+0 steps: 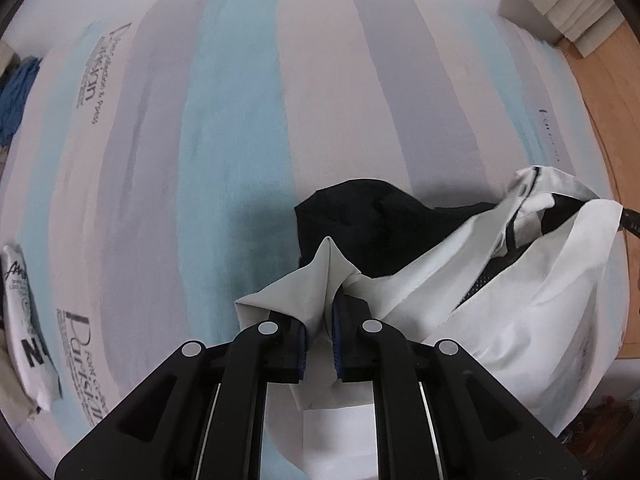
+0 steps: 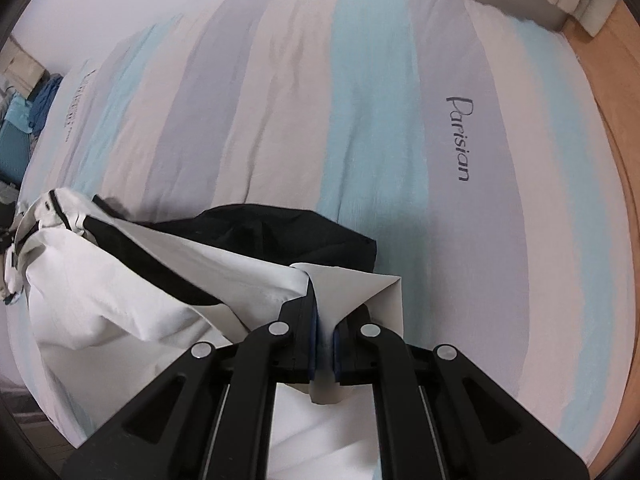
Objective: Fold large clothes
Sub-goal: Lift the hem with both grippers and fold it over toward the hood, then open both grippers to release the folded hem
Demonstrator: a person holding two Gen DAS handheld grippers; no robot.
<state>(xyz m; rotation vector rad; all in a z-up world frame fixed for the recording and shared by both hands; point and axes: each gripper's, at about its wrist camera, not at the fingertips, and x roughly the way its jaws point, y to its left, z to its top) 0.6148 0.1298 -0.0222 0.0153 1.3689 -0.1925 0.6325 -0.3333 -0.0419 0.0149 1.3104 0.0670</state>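
Note:
A large white and black garment point(image 1: 500, 280) lies bunched on the striped bed, also showing in the right wrist view point(image 2: 120, 292). My left gripper point(image 1: 320, 320) is shut on a white corner of the garment, which pokes up between the fingers. My right gripper point(image 2: 325, 320) is shut on another white edge of the same garment. A black part of the garment point(image 1: 360, 224) spreads on the bed beyond both grippers point(image 2: 288, 236). The cloth hangs in folds between the two grips.
The bed sheet point(image 1: 240, 120) has blue, grey and cream stripes with printed words. A folded white printed garment point(image 1: 28, 328) lies at the left edge. Blue clothes point(image 1: 14, 92) lie far left. Wooden floor point(image 2: 616, 120) runs along the right. A grey headboard or cushion point(image 1: 560, 0) stands at top right.

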